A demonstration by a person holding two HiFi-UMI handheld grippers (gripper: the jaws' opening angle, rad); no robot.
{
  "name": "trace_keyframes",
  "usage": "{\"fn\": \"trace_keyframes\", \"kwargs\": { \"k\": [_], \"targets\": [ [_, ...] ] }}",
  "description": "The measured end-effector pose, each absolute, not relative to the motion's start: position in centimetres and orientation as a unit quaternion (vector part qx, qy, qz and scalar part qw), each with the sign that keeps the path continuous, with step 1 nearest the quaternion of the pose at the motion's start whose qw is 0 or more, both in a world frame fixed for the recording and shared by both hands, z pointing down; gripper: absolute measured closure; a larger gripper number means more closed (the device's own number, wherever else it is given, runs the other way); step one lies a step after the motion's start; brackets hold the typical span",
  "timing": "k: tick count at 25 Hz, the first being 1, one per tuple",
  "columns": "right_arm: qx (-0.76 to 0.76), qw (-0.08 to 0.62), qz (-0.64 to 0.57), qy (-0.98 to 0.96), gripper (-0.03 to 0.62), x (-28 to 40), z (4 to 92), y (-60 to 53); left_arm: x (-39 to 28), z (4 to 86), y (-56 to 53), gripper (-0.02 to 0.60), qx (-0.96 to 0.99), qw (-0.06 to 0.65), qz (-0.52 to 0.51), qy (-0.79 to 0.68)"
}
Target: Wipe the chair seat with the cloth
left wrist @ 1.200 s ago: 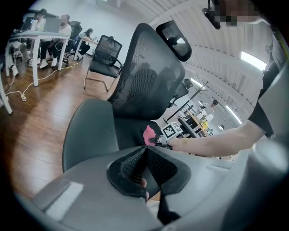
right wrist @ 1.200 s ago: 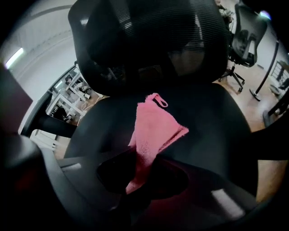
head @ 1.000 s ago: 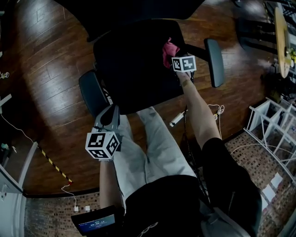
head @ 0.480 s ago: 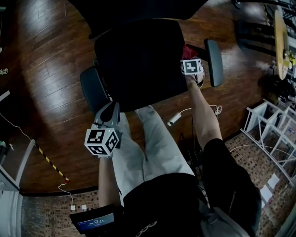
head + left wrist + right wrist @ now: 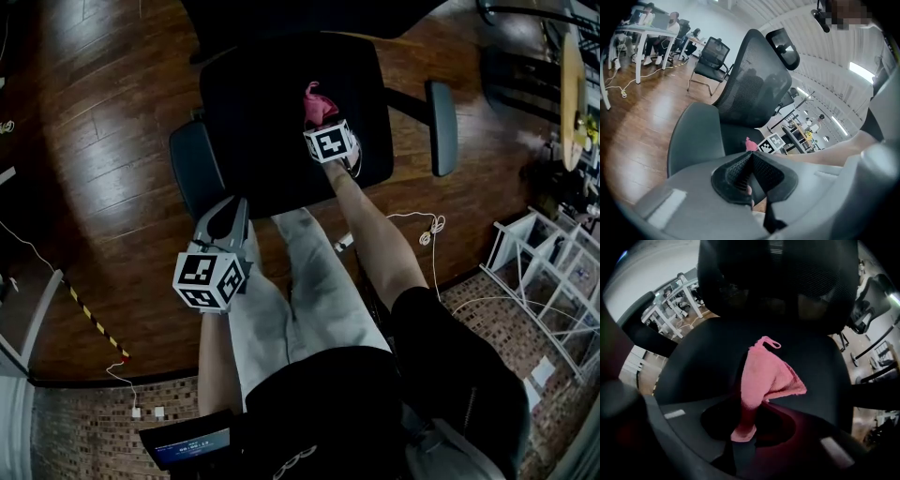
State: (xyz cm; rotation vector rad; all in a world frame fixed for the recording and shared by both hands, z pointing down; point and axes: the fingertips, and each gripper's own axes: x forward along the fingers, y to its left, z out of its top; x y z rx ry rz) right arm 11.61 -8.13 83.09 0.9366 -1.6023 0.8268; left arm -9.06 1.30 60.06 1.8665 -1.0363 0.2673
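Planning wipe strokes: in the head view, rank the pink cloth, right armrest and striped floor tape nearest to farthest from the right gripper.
1. pink cloth, held in the right gripper jaws.
2. right armrest, at the view's right.
3. striped floor tape, far lower left.

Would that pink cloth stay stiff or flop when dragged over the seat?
Likely floppy: the cloth droops and folds from the right tool. Probably light: one pinched edge carries it. It may bunch on the seat rather than slide.
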Motion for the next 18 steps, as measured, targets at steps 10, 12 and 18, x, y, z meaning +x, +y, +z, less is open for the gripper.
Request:
{"fn": "trace_keyframes", "kwargs": {
  "k": [10, 12, 18],
  "targets": [
    [0.261, 0.450, 0.369, -0.770, 0.530, -6.7, 80.6, -3.5, -9.6, 60.0, 1.5, 0.588, 0.758, 0.479, 0.104, -0.430],
    [0.228, 0.420, 0.399, -0.782, 0.530, -8.9, 79.8, -2.6, -9.6, 60.2, 1.4, 0.588, 0.757, 0.478, 0.106, -0.432],
    [0.142, 0.365, 0.439, -0.809, 0.530, -11.5, 78.7, -0.1, -9.6, 60.2, 1.3, 0.588, 0.754, 0.467, 0.122, -0.446]
  ]
}}
